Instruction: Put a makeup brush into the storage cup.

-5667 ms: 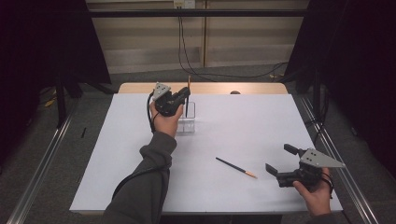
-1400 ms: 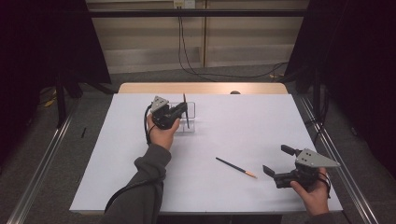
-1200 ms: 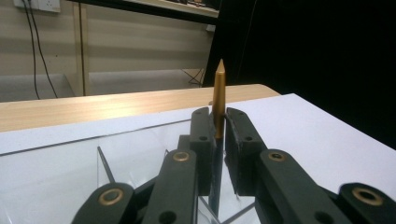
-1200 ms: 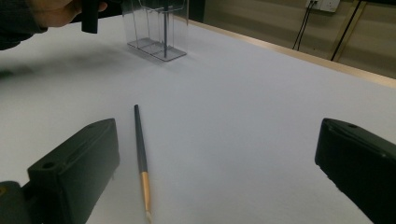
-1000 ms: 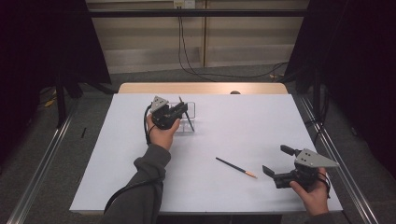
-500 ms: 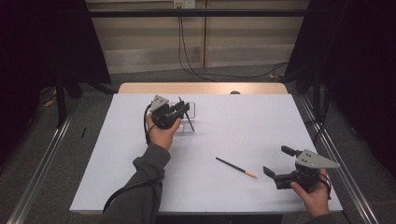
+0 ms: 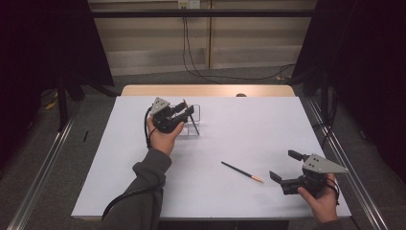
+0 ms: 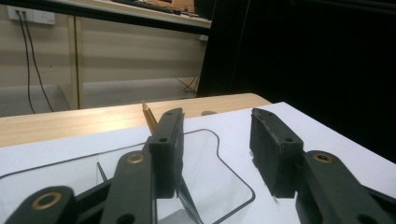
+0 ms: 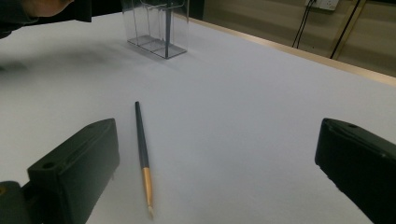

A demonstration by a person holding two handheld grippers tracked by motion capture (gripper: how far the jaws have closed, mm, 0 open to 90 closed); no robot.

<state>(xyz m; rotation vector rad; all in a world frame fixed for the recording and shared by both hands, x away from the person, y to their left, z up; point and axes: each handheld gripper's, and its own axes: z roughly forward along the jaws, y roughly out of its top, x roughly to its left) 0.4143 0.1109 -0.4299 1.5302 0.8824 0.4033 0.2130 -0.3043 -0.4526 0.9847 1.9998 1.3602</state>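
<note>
A clear plastic holder (image 7: 195, 114) stands at the table's back left. A dark pencil (image 7: 195, 127) leans inside it, gold tip (image 8: 148, 114) up. My left gripper (image 7: 186, 109) hovers level at the holder's top; its jaws have just been opening and stand apart, the pencil resting against the outside of one jaw and nothing between the pads (image 8: 268, 149). A second dark pencil (image 7: 242, 171) with a gold end lies flat on the table. My right gripper (image 7: 283, 165) rests open near the front right, and that pencil (image 9: 141, 149) lies just ahead of its jaws.
White sheet (image 7: 249, 124) covers the table; a wooden strip (image 7: 206, 90) runs along the far edge. Cables hang from a wall socket (image 7: 187, 4) behind. Metal rails (image 7: 335, 143) flank the table. From the right gripper view the holder (image 9: 156, 28) stands far off.
The left gripper's jaws have opened and let go of the pencil, which now leans free in the holder. The right gripper has stayed put.
</note>
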